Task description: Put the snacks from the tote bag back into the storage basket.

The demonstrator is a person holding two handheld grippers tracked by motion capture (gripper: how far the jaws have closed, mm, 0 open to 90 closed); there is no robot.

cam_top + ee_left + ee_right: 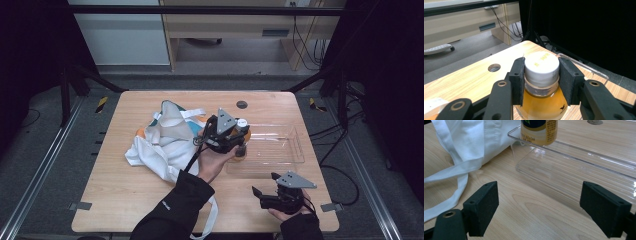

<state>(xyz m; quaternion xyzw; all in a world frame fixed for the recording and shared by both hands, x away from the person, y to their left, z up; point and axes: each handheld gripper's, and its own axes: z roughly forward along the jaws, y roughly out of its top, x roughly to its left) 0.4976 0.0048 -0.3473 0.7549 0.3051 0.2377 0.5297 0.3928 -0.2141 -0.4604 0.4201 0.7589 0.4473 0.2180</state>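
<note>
the left gripper (541,82) is clenched on a bottle (541,100) of amber drink, its black pads pressed on either side of the white cap (541,65) and neck. in the high view the bottle (241,148) hangs at the left end of the clear plastic tray (287,159), just at the 3 o'clock side of the white tote bag (160,145) on the bench (125,195). in the right gripper view the bottle's base (539,135) sits at or just over the tray's near rim (574,155); whether it touches the tray floor cannot be told. the right gripper (272,189) rests released toward 5 o'clock of the tray, its jaws wide apart with nothing between them. the step in hand looks like setting the bottle into the tray. to do it well, keep the bottle upright and lower it straight down, clear of the rim and the bag's strap (454,182). let the base settle flat before easing the grip, since a hold so high on the cap lets the body swing.
</note>
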